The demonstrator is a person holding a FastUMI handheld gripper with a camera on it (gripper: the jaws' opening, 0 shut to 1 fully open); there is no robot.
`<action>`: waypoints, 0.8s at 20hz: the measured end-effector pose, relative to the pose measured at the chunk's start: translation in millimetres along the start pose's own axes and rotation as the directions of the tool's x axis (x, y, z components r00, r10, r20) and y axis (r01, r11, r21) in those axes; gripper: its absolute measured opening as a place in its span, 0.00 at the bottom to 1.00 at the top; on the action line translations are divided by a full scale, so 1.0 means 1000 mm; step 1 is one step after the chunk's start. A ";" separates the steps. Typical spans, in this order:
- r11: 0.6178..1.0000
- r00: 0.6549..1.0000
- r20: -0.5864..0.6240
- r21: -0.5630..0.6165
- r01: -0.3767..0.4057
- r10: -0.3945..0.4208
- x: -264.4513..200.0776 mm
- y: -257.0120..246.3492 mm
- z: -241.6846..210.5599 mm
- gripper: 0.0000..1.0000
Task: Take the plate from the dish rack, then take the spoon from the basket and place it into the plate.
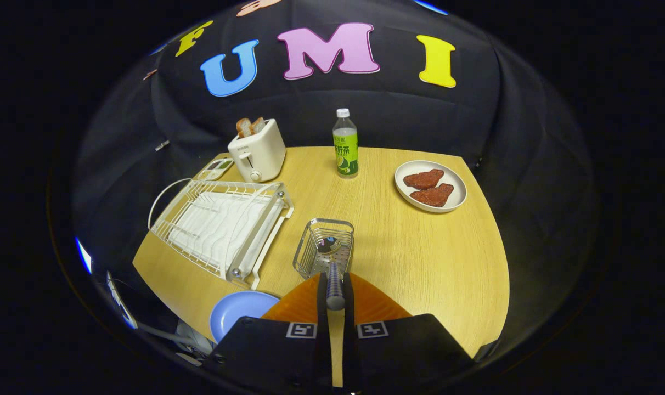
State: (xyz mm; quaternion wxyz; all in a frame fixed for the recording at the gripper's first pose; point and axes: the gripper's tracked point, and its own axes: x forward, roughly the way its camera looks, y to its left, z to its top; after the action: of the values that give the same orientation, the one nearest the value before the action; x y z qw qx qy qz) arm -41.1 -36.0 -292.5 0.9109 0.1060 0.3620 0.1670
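The spoon (333, 274) is pinched by its handle between the nearly closed fingers of the gripper (335, 299) at bottom centre, its bowl seemingly inside the mesh basket (324, 247) just ahead; the pinch looks meant for lifting it out. The blue plate (239, 318) is seen lower left on the table (420, 258), already out of the dish rack (223, 230), presumably set near to receive the spoon.
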 end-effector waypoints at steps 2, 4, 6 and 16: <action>1.000 0.999 0.027 0.002 -0.026 0.026 -0.020 0.005 0.007 0.12; 0.997 0.996 0.047 -0.005 -0.072 0.073 -0.040 0.018 0.011 0.12; 0.992 0.990 0.048 -0.008 -0.129 0.130 -0.057 0.035 0.007 0.12; 0.973 0.969 -0.099 -0.033 -0.230 0.226 -0.066 0.097 -0.080 0.12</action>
State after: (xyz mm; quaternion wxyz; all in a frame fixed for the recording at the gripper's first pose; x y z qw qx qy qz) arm -164.0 34.6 -278.4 0.8696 0.1187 0.3864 0.2834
